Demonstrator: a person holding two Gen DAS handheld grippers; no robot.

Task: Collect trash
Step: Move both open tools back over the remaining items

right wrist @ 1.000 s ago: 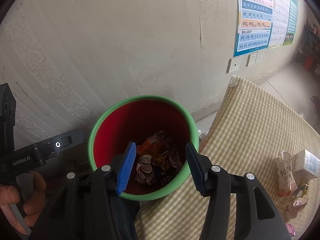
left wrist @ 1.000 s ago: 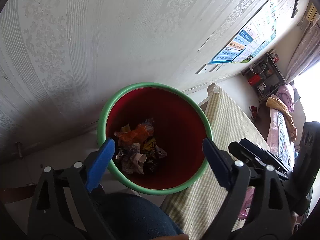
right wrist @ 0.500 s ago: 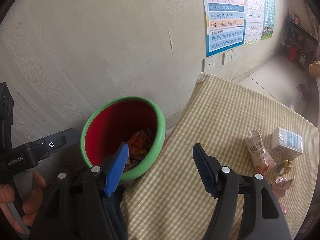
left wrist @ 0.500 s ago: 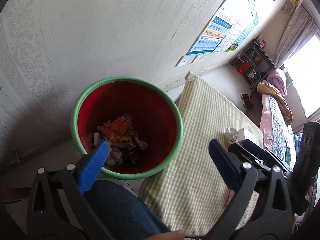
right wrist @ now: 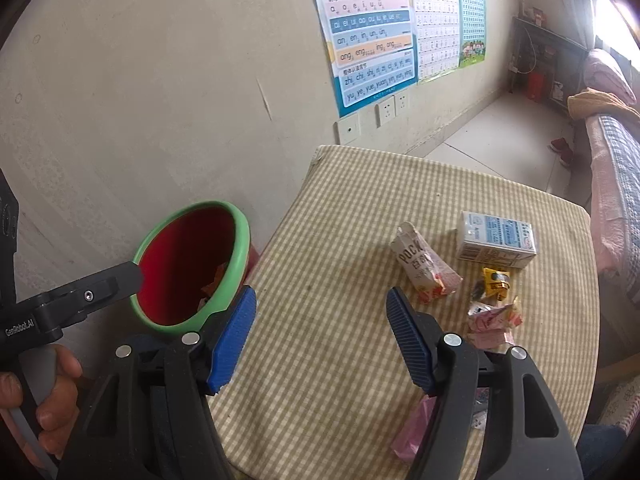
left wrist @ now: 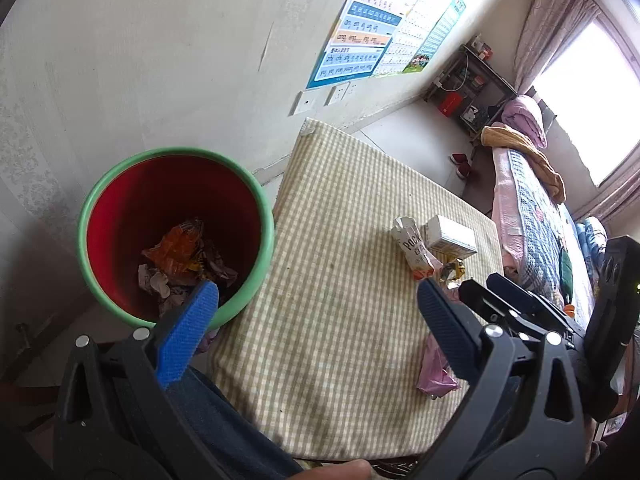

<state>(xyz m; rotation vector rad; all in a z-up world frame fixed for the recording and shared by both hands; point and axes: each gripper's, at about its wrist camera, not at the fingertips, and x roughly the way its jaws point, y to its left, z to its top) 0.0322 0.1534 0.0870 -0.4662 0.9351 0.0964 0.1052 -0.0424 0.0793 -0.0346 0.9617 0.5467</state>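
Two empty grippers, left gripper (left wrist: pixel 316 312) fully spread and right gripper (right wrist: pixel 320 332) with fingers just widened, face wrappers (right wrist: pixel 494 320) at the tabletop's (right wrist: pixel 320 400) right, bin (right wrist: pixel 236 256) at left awaiting them.

Bare checked tablecloth (right wrist: pixel 340 300) lay open ahead; green-rimmed bin (right wrist: pixel 236 256) crowded the left edge, wrappers (right wrist: pixel 494 320) and a carton (right wrist: pixel 496 240) cluttered the far right.

pink wrapper (right wrist: pixel 412 432) half behind fingers (right wrist: pixel 412 348)
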